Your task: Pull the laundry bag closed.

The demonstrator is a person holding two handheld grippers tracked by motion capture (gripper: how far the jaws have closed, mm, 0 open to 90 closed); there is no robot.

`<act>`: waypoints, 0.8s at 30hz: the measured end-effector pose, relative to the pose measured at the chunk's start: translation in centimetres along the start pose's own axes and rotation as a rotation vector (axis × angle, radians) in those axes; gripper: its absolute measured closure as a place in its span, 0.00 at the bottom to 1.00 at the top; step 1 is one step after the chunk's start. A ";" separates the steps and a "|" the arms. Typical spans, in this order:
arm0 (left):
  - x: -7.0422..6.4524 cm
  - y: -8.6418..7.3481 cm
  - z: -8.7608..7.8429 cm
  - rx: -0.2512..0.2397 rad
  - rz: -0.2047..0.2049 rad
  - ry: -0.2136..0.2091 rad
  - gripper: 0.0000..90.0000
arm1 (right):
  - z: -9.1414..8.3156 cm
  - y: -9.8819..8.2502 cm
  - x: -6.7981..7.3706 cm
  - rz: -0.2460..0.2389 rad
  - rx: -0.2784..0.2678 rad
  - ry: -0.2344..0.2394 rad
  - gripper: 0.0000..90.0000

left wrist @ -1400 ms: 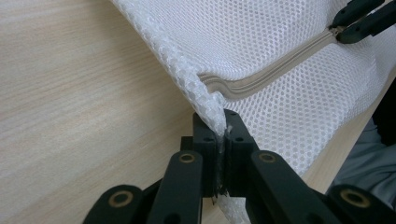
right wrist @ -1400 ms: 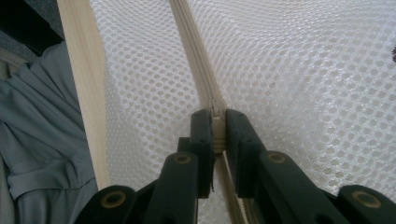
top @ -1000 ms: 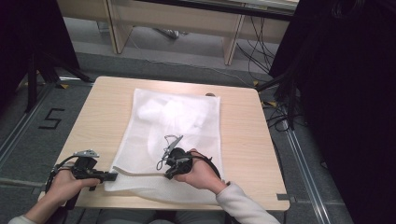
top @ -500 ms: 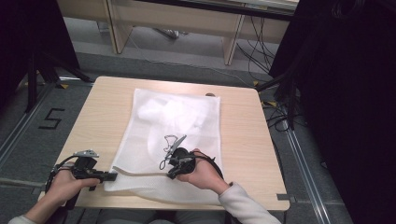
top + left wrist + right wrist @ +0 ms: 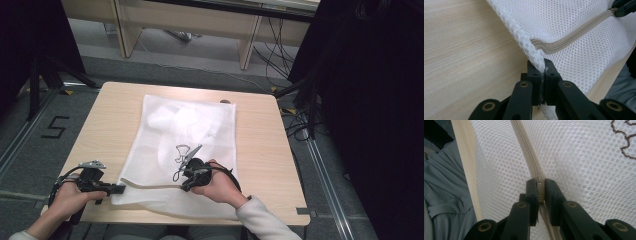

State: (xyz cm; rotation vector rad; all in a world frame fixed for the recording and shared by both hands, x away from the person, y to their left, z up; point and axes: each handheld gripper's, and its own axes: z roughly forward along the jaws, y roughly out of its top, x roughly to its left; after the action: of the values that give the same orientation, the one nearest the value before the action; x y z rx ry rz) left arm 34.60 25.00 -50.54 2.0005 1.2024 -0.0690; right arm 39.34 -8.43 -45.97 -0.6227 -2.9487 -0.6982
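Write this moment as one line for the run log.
left gripper: shut on mesh bag corner | right gripper: shut on zipper pull | bag flat on table

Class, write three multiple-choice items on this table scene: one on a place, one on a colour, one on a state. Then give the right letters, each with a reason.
1. Where does the left gripper grip the mesh bag?
A. far edge
B. near left corner
C. middle

2. What colour is the bag's zipper?
A. beige
B. red
C. black

3. How do the right gripper's jaws stand?
A. wide open
B. shut on the zipper pull
C. lifted clear of the bag

Answers: 1 B, the high view shows it at the near left corner. 2 A, the tape looks beige. 3 B, the right gripper view shows the jaws pinching the pull.
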 end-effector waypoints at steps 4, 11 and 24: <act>0.0 0.0 0.0 -0.001 0.001 0.003 0.95 | -0.1 -0.1 -0.1 -0.007 0.001 0.010 0.92; 0.0 0.0 0.0 -0.001 0.002 0.003 0.95 | -0.2 -0.3 -0.2 -0.004 -0.004 0.009 0.91; 0.0 0.0 0.0 0.000 0.003 0.004 0.95 | -0.5 -0.8 -0.3 0.009 -0.011 -0.005 0.91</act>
State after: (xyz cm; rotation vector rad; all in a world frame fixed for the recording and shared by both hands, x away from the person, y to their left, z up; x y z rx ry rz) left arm 34.61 25.02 -50.56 2.0035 1.2021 -0.0637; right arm 39.29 -9.38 -45.89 -0.6391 -2.9469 -0.7130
